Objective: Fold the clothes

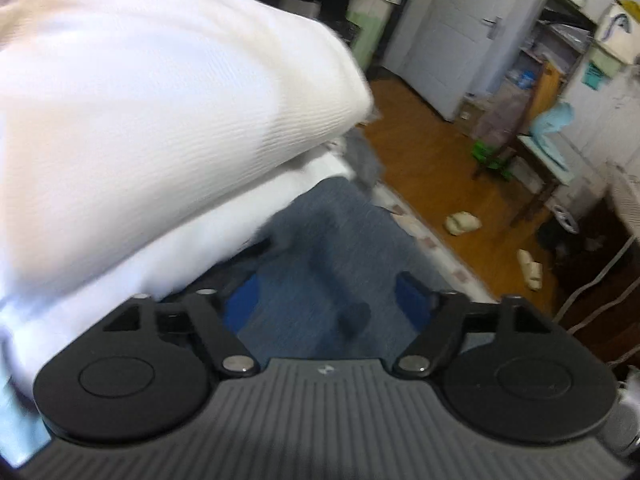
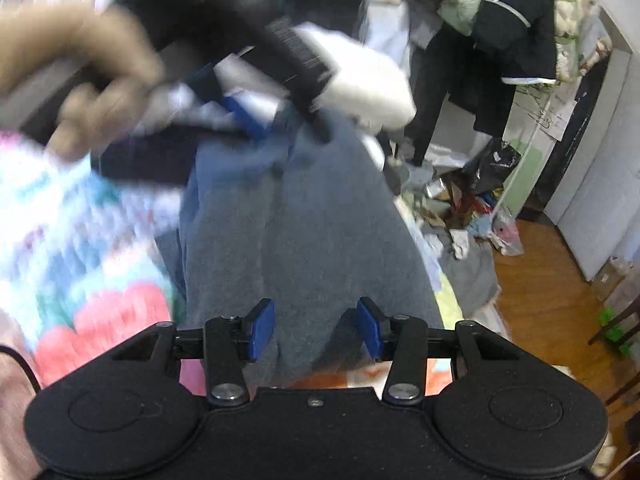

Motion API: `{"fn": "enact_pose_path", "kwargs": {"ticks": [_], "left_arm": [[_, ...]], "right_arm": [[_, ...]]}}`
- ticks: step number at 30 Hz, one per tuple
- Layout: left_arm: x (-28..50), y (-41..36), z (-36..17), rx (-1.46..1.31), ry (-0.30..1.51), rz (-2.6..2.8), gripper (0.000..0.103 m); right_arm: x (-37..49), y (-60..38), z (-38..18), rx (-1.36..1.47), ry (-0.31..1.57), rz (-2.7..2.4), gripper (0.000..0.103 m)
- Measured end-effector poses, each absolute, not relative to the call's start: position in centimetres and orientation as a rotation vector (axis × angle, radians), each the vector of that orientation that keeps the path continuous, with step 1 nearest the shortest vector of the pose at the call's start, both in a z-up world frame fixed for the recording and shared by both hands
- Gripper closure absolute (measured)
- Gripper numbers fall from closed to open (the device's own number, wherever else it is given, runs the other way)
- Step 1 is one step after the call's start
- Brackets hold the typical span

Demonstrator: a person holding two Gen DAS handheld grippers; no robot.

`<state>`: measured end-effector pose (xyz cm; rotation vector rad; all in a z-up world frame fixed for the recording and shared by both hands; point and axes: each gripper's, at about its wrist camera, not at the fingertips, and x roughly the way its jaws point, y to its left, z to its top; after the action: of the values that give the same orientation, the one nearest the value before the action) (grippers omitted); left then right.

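Note:
A grey-blue garment [image 2: 304, 220] lies spread lengthwise on the bed. My right gripper [image 2: 316, 328] hovers open over its near end, with nothing between the blue pads. At the garment's far end a white folded garment [image 2: 360, 76] rests. In the left wrist view that white garment [image 1: 160, 100] fills the upper left as a thick stack. My left gripper [image 1: 328, 300] is open, and the grey-blue garment [image 1: 328, 232] lies under the gap between its pads. A hand [image 2: 72, 76] holds the left gripper, blurred by motion.
A floral bedspread [image 2: 80, 240] lies left of the grey garment. Beyond the bed edge is wooden floor [image 1: 420, 168] with slippers [image 1: 462, 224], a small table [image 1: 536, 168] and a door [image 1: 452, 32]. Hanging coats [image 2: 512, 32] and a clutter pile [image 2: 472, 200] stand farther off.

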<state>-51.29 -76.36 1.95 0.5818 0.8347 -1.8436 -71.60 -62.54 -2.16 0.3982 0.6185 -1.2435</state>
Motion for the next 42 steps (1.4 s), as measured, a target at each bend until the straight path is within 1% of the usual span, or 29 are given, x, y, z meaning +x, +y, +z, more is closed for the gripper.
{"fn": "enact_pose_path", "kwargs": {"ticks": [6, 10, 12, 16, 17, 18, 20, 22, 26, 32, 34, 35, 36, 40, 42], "left_arm": [[-49.8, -73.4, -1.9, 0.670, 0.841, -1.767, 0.025], [-49.3, -73.0, -3.0, 0.631, 0.881, -1.757, 0.025], [-49.5, -72.5, -2.4, 0.630, 0.842, -1.758, 0.025], [-50.6, -69.8, -0.1, 0.654, 0.674, -1.747, 0.025], [-50.8, -68.9, 0.5, 0.662, 0.625, -1.719, 0.024], [-51.1, -67.9, 1.2, 0.668, 0.582, -1.696, 0.022], [-50.9, -65.9, 2.4, 0.645, 0.542, -1.679, 0.008], [-50.2, -64.0, 3.5, 0.587, 0.536, -1.670, 0.001], [-49.0, -61.2, 5.6, 0.500, 0.527, -1.638, 0.000], [-47.6, -56.3, 7.1, 0.359, 0.418, -1.537, 0.000], [-47.0, -55.0, 6.9, 0.294, 0.424, -1.556, 0.000], [-46.9, -54.6, 6.7, 0.276, 0.425, -1.566, 0.000], [-46.9, -54.6, 6.5, 0.277, 0.417, -1.565, 0.000], [-48.0, -53.9, 6.6, 0.316, 0.328, -1.576, 0.000], [-48.5, -53.7, 6.8, 0.348, 0.345, -1.603, 0.000]], "right_arm": [[-72.0, -62.3, -2.1, 0.437, 0.574, -1.268, 0.051], [-71.9, -62.6, -2.1, 0.478, 0.553, -1.277, 0.050], [-71.5, -62.7, -2.0, 0.485, 0.558, -1.285, 0.050], [-71.3, -61.8, -0.9, 0.480, 0.546, -1.300, 0.047], [-71.4, -61.5, -0.5, 0.479, 0.541, -1.301, 0.046], [-71.5, -61.1, -0.1, 0.478, 0.537, -1.303, 0.045], [-71.6, -60.4, 0.6, 0.476, 0.530, -1.310, 0.045], [-71.9, -59.7, 1.3, 0.483, 0.521, -1.316, 0.045], [-72.5, -57.7, 2.3, 0.509, 0.490, -1.313, 0.044], [-72.4, -55.3, 3.5, 0.487, 0.515, -1.293, 0.042], [-72.4, -54.8, 4.1, 0.484, 0.492, -1.309, 0.034], [-72.6, -54.6, 4.2, 0.485, 0.460, -1.323, 0.027], [-72.8, -54.5, 4.1, 0.492, 0.437, -1.332, 0.025], [-72.8, -54.4, 3.7, 0.514, 0.436, -1.361, 0.025], [-72.5, -54.3, 3.6, 0.518, 0.445, -1.345, 0.025]]}}
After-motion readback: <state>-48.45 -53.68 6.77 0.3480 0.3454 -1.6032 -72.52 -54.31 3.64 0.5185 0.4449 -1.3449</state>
